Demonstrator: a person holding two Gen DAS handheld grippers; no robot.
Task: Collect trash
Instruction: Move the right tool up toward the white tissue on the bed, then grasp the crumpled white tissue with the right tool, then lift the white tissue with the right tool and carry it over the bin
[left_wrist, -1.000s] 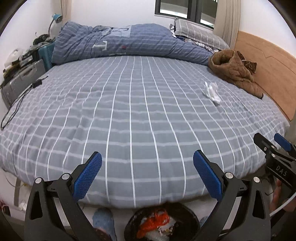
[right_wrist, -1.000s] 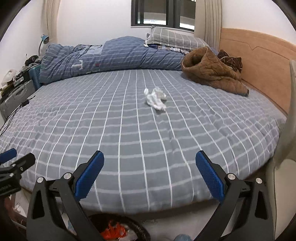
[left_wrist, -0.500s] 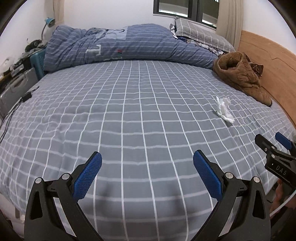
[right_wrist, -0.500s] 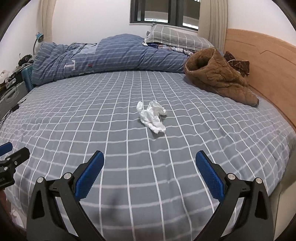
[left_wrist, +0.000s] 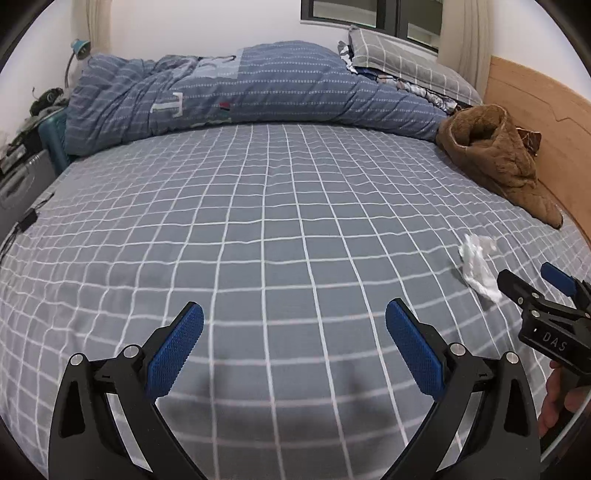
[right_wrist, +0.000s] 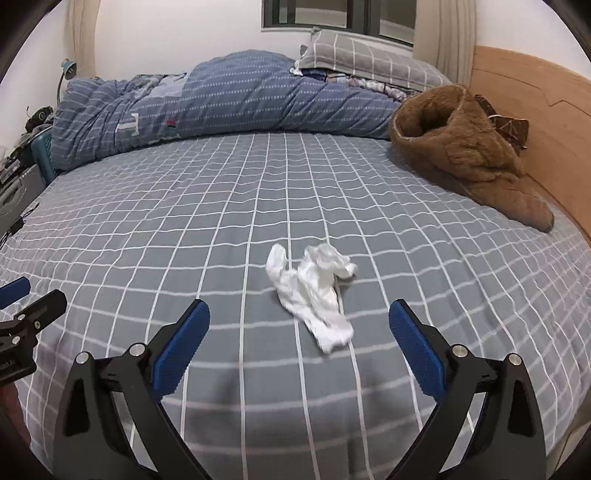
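Right gripper (right_wrist: 297, 336): jaws spread wide, holding nothing, blue pads facing inward above the bed (right_wrist: 184, 229). The crumpled white tissue (right_wrist: 314, 291) lies on the grey checked bedsheet directly ahead of the jaws, between the lines of the two fingers and slightly toward the right-hand one. The tissue touches neither pad.

Left gripper (left_wrist: 293, 349): jaws spread wide, holding nothing, over bare bedsheet. In the left wrist view the tissue (left_wrist: 478, 267) lies well off to the right, just beyond the fingertips of the right gripper (left_wrist: 532, 282).

Surroundings: a brown fleece garment (right_wrist: 465, 151) lies near the wooden headboard (right_wrist: 543, 110), well apart from the tissue. A rolled blue quilt (right_wrist: 221, 99) runs along the far edge of the bed, with a grey checked pillow (right_wrist: 365, 61) behind it.
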